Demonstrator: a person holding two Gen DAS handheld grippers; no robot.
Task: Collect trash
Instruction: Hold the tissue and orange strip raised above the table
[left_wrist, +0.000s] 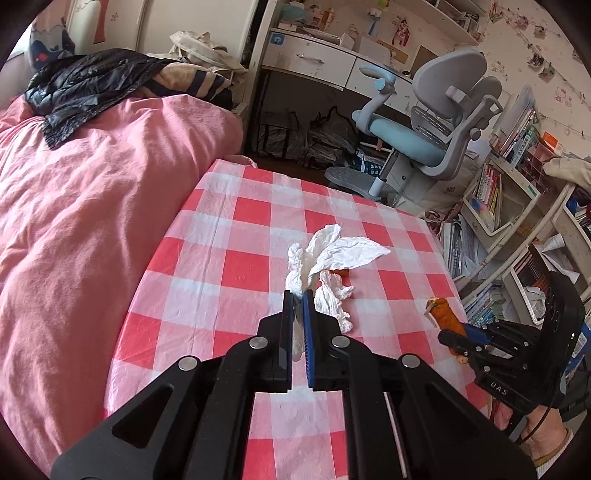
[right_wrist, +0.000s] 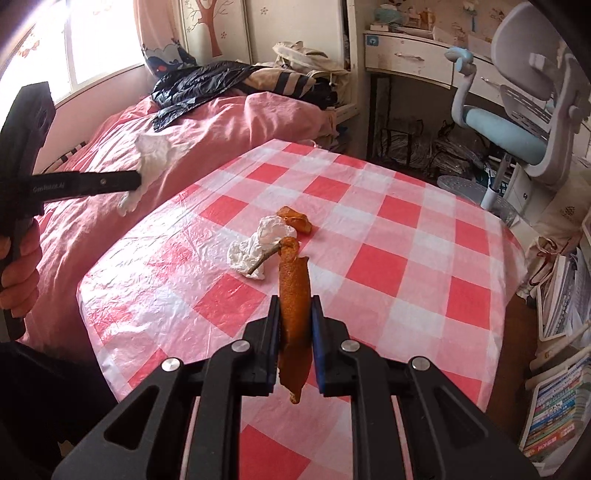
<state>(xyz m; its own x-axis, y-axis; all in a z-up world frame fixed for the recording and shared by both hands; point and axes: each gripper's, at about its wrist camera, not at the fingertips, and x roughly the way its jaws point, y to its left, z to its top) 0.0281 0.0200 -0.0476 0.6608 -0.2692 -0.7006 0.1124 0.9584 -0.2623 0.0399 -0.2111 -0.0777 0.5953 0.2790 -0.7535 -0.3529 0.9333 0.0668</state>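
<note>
Left gripper (left_wrist: 298, 295) clamps a white tissue (left_wrist: 328, 251) and right gripper (right_wrist: 294, 301) an orange peel strip (right_wrist: 293, 295), both above the checked table (right_wrist: 424, 258); advisable to keep both grips firm until over a bin

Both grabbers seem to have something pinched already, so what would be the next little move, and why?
Probably carry both loads off to wherever trash goes; no bin shows here. The left gripper is shut on a white tissue, the right gripper on an orange peel strip. Another crumpled tissue and peel piece lie on the checkered tablecloth.
</note>
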